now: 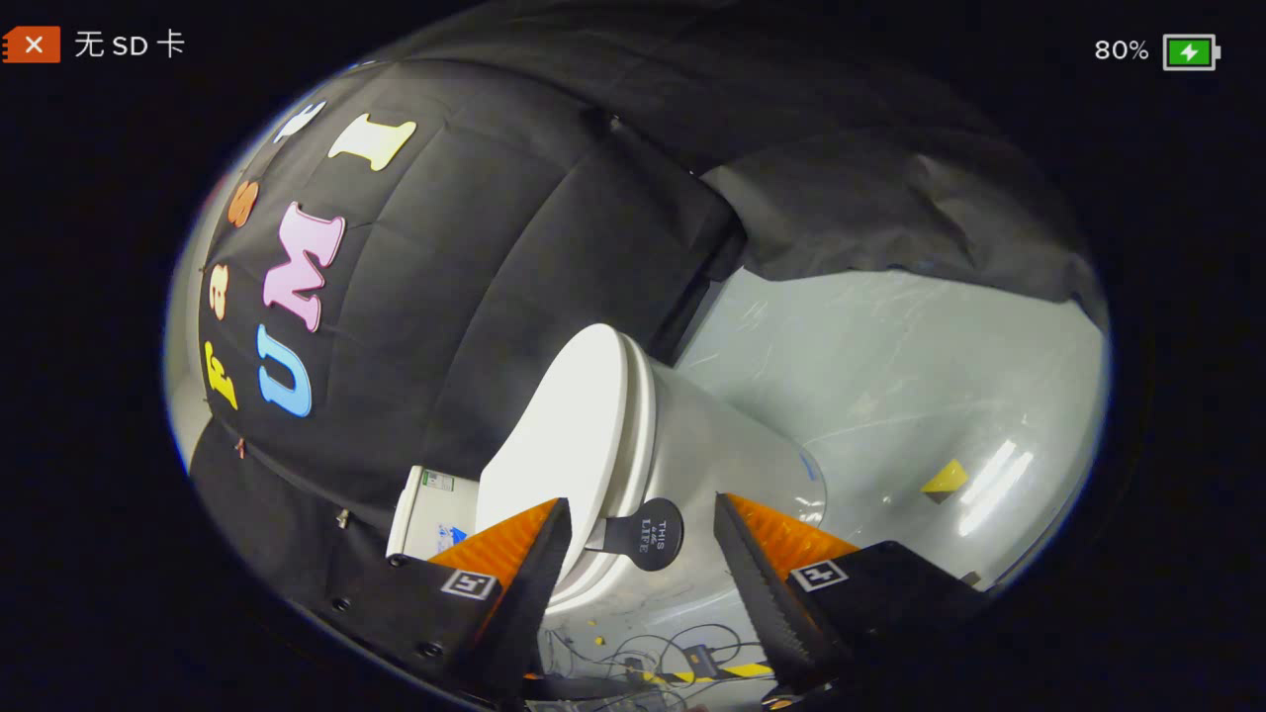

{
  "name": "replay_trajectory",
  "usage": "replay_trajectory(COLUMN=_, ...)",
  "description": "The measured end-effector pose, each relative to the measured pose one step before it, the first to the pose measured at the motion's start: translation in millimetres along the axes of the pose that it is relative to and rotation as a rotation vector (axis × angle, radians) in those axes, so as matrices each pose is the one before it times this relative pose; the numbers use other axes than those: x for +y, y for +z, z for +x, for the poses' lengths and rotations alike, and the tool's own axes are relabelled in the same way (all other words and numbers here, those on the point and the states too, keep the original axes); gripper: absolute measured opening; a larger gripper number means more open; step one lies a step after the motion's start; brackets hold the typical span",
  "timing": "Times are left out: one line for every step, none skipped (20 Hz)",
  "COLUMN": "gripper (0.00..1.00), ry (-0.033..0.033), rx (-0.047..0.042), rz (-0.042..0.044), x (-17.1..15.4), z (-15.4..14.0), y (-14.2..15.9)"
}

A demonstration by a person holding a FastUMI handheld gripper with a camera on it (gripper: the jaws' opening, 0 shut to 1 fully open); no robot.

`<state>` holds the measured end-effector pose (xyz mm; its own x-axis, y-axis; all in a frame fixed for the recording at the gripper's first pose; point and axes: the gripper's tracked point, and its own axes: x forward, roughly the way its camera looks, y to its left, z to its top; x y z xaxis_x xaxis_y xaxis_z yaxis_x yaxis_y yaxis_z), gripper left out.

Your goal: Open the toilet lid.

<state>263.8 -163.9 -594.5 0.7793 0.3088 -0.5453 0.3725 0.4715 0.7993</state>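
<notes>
My tongs (643,539) wide open, empty, black tab (648,534) on the closed toilet lid (569,435) between my fingers, cables (682,653) on the floor (890,396) below

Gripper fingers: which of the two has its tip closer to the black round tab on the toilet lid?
The left finger: its tip sits over the lid's edge, nearly touching the tab's stem. The right finger stands apart. The gripper is open.
</notes>
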Motion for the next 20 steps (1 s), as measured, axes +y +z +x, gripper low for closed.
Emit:
replay_trajectory(gripper=0.8, ry=0.00287, rx=0.01001, rz=0.01683, x=1.9, z=4.67, y=-4.19)
replay_trajectory(gripper=0.78, ry=0.00804, rx=0.006, rz=0.01261, x=0.43, z=1.76, y=-1.42)
replay_trajectory(gripper=0.69, ry=-0.00555, rx=0.02444, rz=0.00813, x=-1.34, z=3.83, y=-6.54)
replay_trajectory(gripper=0.59, ry=-0.014, rx=0.00736, rz=0.00785, x=-4.46, z=4.2, y=-1.03)
replay_trajectory(gripper=0.49, ry=0.02132, rx=0.01101, rz=0.01617, x=1.32, z=-6.18, y=4.22)
replay_trajectory(gripper=0.33, ry=0.01821, rx=-0.02983, rz=0.04962, x=-0.67, z=1.59, y=6.9)
replay_trajectory(gripper=0.17, ry=-0.00689, rx=-0.0002, rz=0.01544, x=1.19, z=6.43, y=-2.26)
replay_trajectory(gripper=0.16, ry=0.03337, rx=0.00188, rz=0.02365, x=7.05, z=-22.81, y=2.39)
replay_trajectory(gripper=0.05, ry=0.01904, rx=0.00906, rz=0.00154, x=-0.4, z=28.12, y=-11.81)
replay_trajectory(gripper=0.05, ry=-0.00295, rx=0.00217, rz=-0.02022, x=1.85, z=-11.2, y=0.39)
replay_trajectory(gripper=0.06, ry=-0.0036, rx=0.00101, rz=-0.02523, x=2.22, z=1.43, y=-2.06)
replay_trajectory(gripper=0.05, ry=-0.00802, rx=-0.00386, rz=-0.02329, x=2.48, z=-1.34, y=1.1)
replay_trajectory(gripper=0.06, ry=-0.00032, rx=-0.00661, rz=-0.0128, x=5.82, z=-2.09, y=3.99)
replay_trajectory(gripper=0.05, ry=0.0076, rx=-0.00654, rz=-0.00915, x=8.51, z=-5.72, y=3.95)
replay_trajectory(gripper=0.05, ry=0.01213, rx=-0.00843, rz=-0.00879, x=10.32, z=-4.49, y=4.36)
replay_trajectory(gripper=0.05, ry=0.00927, rx=-0.00671, rz=-0.01344, x=11.15, z=-4.19, y=2.01)
replay_trajectory(gripper=0.05, ry=0.00334, rx=-0.0074, rz=-0.01742, x=10.04, z=-2.31, y=1.09)
replay_trajectory(gripper=0.05, ry=-0.00831, rx=-0.00324, rz=-0.02734, x=9.53, z=-0.84, y=-2.24)
replay_trajectory(gripper=0.05, ry=-0.01126, rx=-0.00642, rz=-0.03266, x=6.47, z=-2.9, y=2.46)
replay_trajectory(gripper=0.05, ry=-0.01015, rx=-0.01027, rz=-0.03154, x=8.69, z=-4.43, y=0.83)
